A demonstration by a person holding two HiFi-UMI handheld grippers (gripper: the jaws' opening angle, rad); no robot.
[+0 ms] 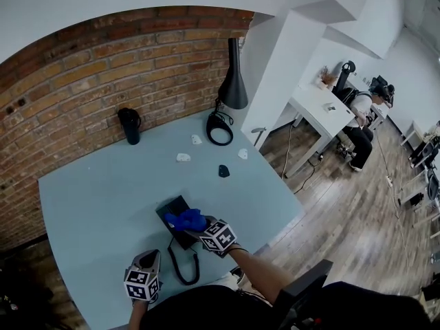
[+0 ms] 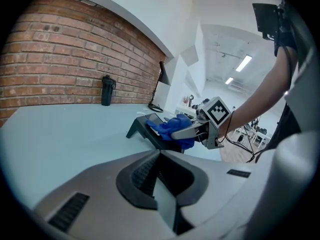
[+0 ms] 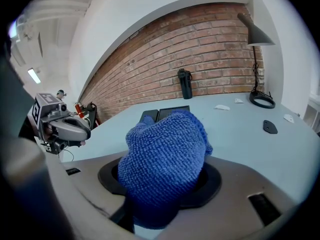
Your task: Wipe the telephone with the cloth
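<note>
We look down into a room with a red brick wall (image 1: 82, 81) at the back, a white wall (image 1: 275, 60) to its right and a wooden plank floor (image 1: 344, 212) beyond. Against the brick stands our pale blue-grey worktop (image 1: 103, 191), which fills the middle of the head view. Well apart from it, on the floor to the right, we see a white desk (image 1: 317, 105) with a person (image 1: 361, 119) seated at it.

At the worktop's far edge a black lamp (image 1: 232, 82) rises from a ring-shaped base. A black bottle (image 1: 129, 125) stands upright near the brick, to the lamp's left.

The black telephone (image 1: 175, 212) sits near the front edge, straight ahead of us, its sloped wedge body resting on the worktop. Its black cord (image 1: 182, 268) loops toward that edge. The blue cloth (image 1: 185, 220) lies bunched on top of the telephone, and our right gripper (image 1: 203, 229) holds it there. Its jaws are clamped on the cloth, which bulges out between them in the right gripper view.

Our left gripper (image 1: 147, 258) is just left of the cord, near the front edge and clear of the telephone. Its jaws are drawn together with nothing between them.

Between the telephone and the lamp we find the smallest things: three white scraps (image 1: 183, 157) and a small dark piece (image 1: 223, 171), scattered apart on the bare surface.
</note>
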